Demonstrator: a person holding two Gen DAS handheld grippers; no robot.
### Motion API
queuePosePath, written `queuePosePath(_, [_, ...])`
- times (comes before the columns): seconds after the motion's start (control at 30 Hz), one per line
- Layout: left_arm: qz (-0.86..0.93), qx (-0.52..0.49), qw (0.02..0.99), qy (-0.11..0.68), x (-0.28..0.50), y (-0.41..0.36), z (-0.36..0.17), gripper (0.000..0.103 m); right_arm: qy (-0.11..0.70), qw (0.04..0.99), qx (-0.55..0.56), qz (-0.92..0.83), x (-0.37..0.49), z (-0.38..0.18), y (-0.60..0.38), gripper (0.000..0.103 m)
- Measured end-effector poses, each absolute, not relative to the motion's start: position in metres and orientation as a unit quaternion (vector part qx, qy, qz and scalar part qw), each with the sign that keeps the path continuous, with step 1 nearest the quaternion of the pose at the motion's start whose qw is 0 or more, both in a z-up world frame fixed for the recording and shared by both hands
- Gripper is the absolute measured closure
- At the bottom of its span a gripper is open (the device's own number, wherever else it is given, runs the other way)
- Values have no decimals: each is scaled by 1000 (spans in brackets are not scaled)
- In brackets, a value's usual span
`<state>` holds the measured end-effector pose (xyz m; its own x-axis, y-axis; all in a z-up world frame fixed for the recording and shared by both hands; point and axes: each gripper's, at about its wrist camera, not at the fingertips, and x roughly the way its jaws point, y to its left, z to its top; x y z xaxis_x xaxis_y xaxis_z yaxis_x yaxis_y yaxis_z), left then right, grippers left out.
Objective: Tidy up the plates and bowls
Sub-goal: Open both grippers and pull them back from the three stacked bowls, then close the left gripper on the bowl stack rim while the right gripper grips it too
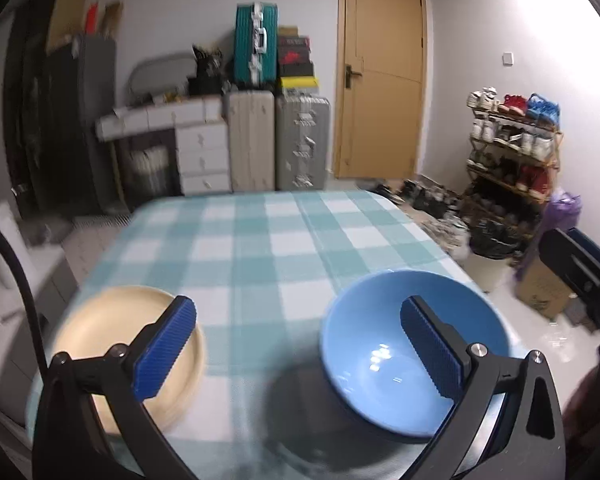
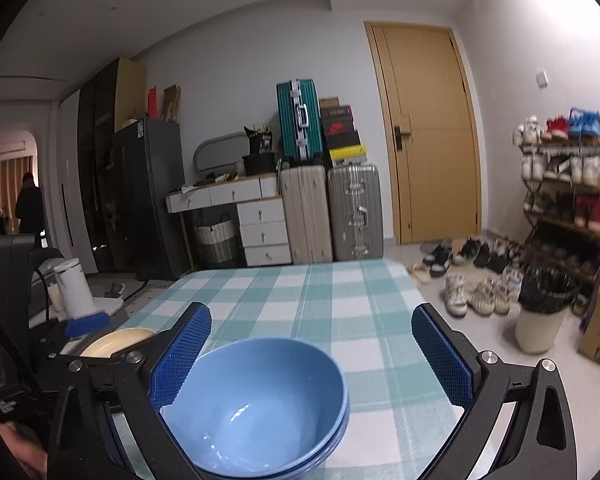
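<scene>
A blue bowl (image 1: 380, 344) sits near the front right of the checked tablecloth (image 1: 268, 248); in the right wrist view (image 2: 260, 404) it looks like two nested bowls. A cream plate (image 1: 112, 320) lies to its left and shows in the right wrist view (image 2: 116, 340) too. My left gripper (image 1: 298, 346) is open and empty, above the gap between plate and bowl. My right gripper (image 2: 312, 356) is open and empty, its left finger (image 2: 180, 360) close beside the bowl's rim.
Table edges drop to a tiled floor on the right. A bin (image 2: 544, 312), shoes (image 2: 476, 296) and a shoe rack (image 2: 568, 184) stand right. Suitcases (image 2: 332, 212), a desk (image 2: 236, 208) and a door (image 2: 428, 132) are behind. A white kettle (image 2: 74, 288) is at left.
</scene>
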<state>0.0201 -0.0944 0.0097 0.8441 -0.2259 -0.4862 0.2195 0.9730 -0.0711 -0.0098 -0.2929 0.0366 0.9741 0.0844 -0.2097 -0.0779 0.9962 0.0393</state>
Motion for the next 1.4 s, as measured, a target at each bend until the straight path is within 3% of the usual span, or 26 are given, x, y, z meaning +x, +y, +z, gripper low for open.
queuePosePath(0.17, [-101, 40, 964, 241, 17, -106, 11, 0, 79, 996, 8, 39, -20, 40, -293, 1])
queuePosePath(0.4, [-98, 29, 966, 239, 12, -102, 9, 0, 107, 993, -20, 34, -18, 37, -285, 1])
queuePosePath(0.77, [-93, -13, 940, 327, 42, -99, -16, 0, 140, 990, -28, 8, -4, 26, -289, 1])
queuePosePath(1.2, [-90, -19, 940, 329, 41, -99, -20, 0, 122, 992, -26, -13, -6, 25, -294, 1])
queuePosePath(1.4, [-93, -14, 936, 339, 44, -102, -23, 0, 175, 984, -17, -13, 11, 18, -296, 1])
